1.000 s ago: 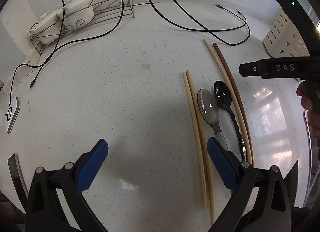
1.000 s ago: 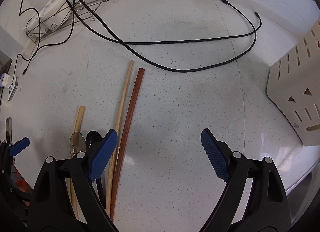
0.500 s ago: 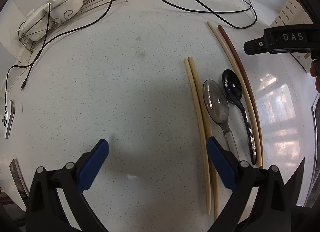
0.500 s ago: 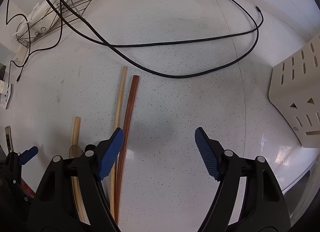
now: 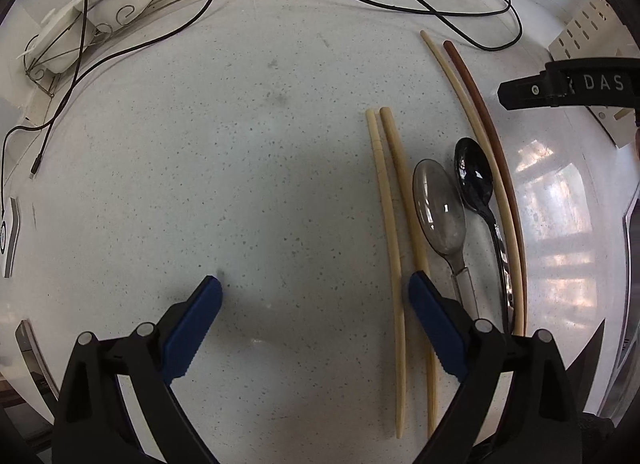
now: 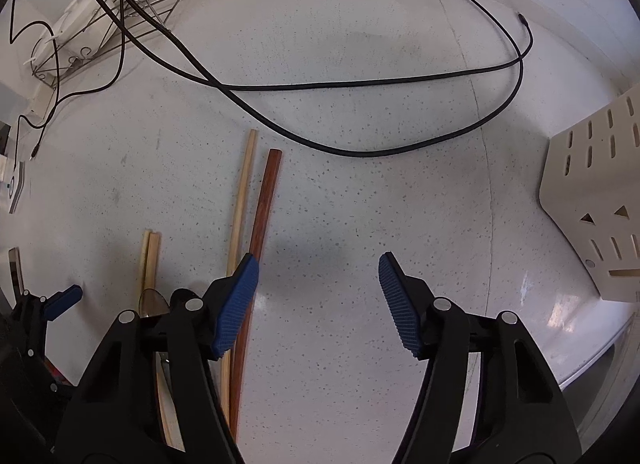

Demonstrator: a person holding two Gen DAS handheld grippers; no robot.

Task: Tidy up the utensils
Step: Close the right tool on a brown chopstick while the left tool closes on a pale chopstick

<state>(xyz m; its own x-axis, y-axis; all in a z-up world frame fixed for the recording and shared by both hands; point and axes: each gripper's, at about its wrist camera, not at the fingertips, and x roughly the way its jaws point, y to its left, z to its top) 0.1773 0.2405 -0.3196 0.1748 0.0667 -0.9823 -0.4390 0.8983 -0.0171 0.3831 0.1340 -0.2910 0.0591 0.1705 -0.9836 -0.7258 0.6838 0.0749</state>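
Both the left gripper (image 5: pixel 314 296) and right gripper (image 6: pixel 318 274) have their fingers spread wide, holding nothing. Chopsticks (image 5: pixel 394 224) and spoons (image 5: pixel 440 204) lie side by side on the table (image 5: pixel 200 184).

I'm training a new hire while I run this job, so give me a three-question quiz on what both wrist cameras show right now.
1. True or false: the left tool is shut on a chopstick.
2. Which lies directly beside the reddish-brown chopstick? A) grey spoon B) long pale chopstick C) black cable
3. Fill in: between the short pale chopstick pair and the long pair lie two ____.

Key
1. False: both the left tool and the right tool are open and empty.
2. B
3. Spoons: the grey spoon and the black spoon.
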